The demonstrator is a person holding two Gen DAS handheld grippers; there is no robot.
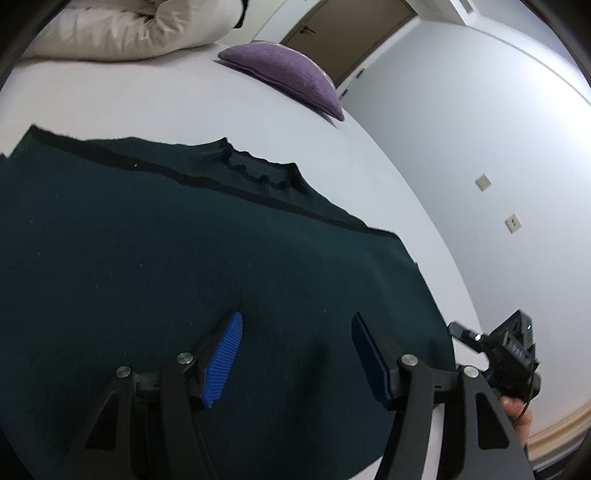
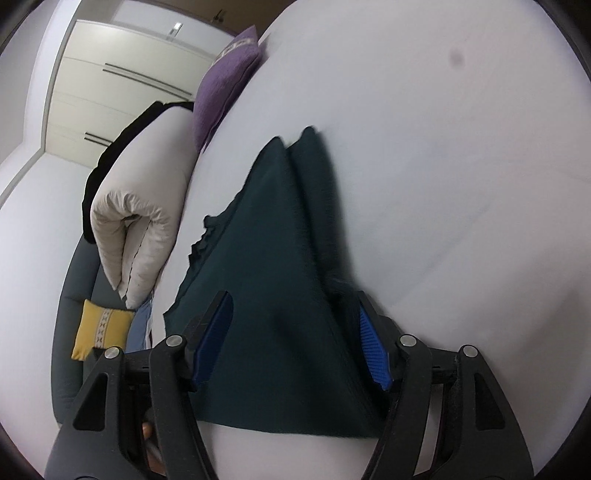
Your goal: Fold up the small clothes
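1. Dark teal knitted garment [image 1: 184,258] fills the left wrist view, spread flat on the white bed surface [image 1: 184,107], its ribbed collar [image 1: 251,173] at the far edge. Over its near part hangs the left gripper [image 1: 297,321], blue ribbed pads [image 1: 223,360] set wide apart with nothing between them but the cloth below; whether the tips touch the knit, I cannot tell. At the near right, the other black handheld device [image 1: 506,354] sits beside the garment's right edge. Far off lie a purple cushion [image 1: 291,77] and a rolled cream duvet [image 1: 129,29].

2. Right wrist view now: the same garment [image 2: 273,258] shows as a folded stack, two layered edges pointing away, resting on the white bed [image 2: 443,147]. The right gripper [image 2: 295,306] is spread wide, straddling the near end, one blue pad [image 2: 373,347] at each side, gripping nothing. Left of the bed: the cream duvet [image 2: 136,221], the purple cushion [image 2: 221,96], a yellow cushion [image 2: 99,328].
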